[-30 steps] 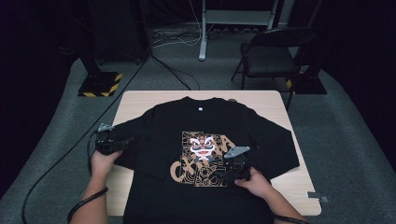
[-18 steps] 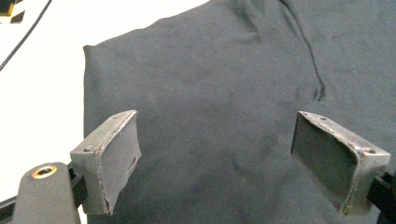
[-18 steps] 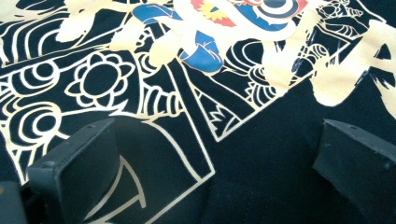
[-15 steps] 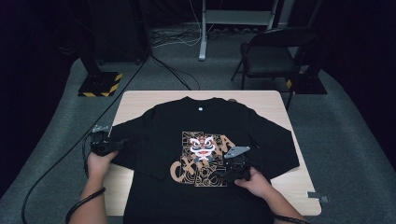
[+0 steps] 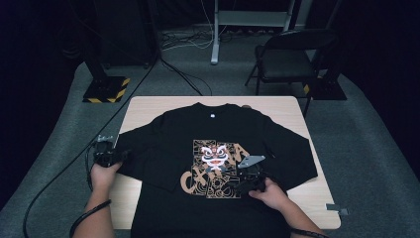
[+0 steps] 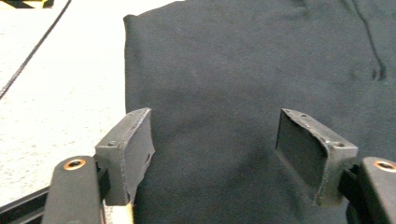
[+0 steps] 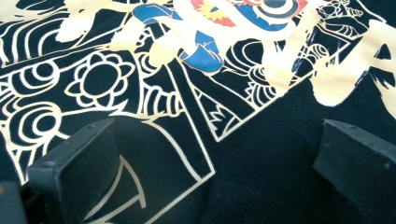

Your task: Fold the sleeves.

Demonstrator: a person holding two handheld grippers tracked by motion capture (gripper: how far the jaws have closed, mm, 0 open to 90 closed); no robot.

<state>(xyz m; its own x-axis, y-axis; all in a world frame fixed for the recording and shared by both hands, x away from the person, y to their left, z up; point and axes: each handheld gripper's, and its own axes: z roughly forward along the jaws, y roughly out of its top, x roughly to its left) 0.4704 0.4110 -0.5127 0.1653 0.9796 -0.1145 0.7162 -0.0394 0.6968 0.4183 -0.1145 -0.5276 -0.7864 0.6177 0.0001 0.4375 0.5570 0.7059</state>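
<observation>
Lying flat and front side up, a black shirt (image 5: 213, 163) is covering most of the worktop (image 5: 148, 106), its hem hanging toward the person's edge and its collar pointing to the far side. A cream, blue and red print (image 5: 218, 166) is sitting on the chest.

The left hand-held gripper (image 5: 110, 156) is resting at the left sleeve (image 5: 136, 148), near the worktop's left edge, with the person's left hand (image 5: 104, 173) gripping it from behind. In the left gripper view its jaws are standing apart over the sleeve cloth (image 6: 224, 93), one jaw near the cloth's edge where pale worktop (image 6: 56, 93) is showing beside it. The jaws have just been closing, with sleeve cloth lying between them, but the pads are not yet pressing on it, so this hand-held gripper is still released.

The right hand-held gripper (image 5: 247, 178) is sitting low on the shirt's front, at the lower right corner of the print, with the right hand (image 5: 270, 193) behind it. In the right gripper view its jaws are spread wide over the printed cloth (image 7: 196, 51), nothing pinched between them; it too is released.

Beyond the worktop a black chair (image 5: 287, 59) is standing on grey floor (image 5: 371, 144).
</observation>
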